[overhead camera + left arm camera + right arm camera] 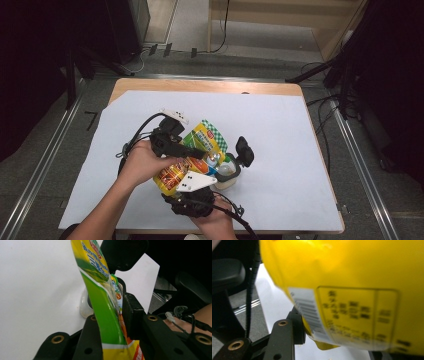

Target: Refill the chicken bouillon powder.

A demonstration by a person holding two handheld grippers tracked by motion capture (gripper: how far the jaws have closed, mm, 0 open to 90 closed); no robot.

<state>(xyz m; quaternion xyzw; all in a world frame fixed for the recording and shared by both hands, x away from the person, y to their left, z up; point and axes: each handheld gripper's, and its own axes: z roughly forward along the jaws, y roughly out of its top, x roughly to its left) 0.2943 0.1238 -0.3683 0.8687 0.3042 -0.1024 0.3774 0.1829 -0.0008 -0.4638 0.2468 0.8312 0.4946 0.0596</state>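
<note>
High view: snack bag (202,145) held between two grippers.
Long axis runs 7 to 1 o'clock; left gripper (112,322) fingers pinch its middle, right gripper (337,340) fingers pinch its bottom.

A white sheet (280,150) covers most of a wooden table (210,86), whose bare edge shows along the far side. Metal rails (45,160) run along the grey floor (55,120) at either side of the table (the right-hand rail (357,165) lies close beside loose black cables (324,117)). Beyond the table stands pale wooden furniture (280,20); dark stands (320,70) occupy the far right corner.
</note>
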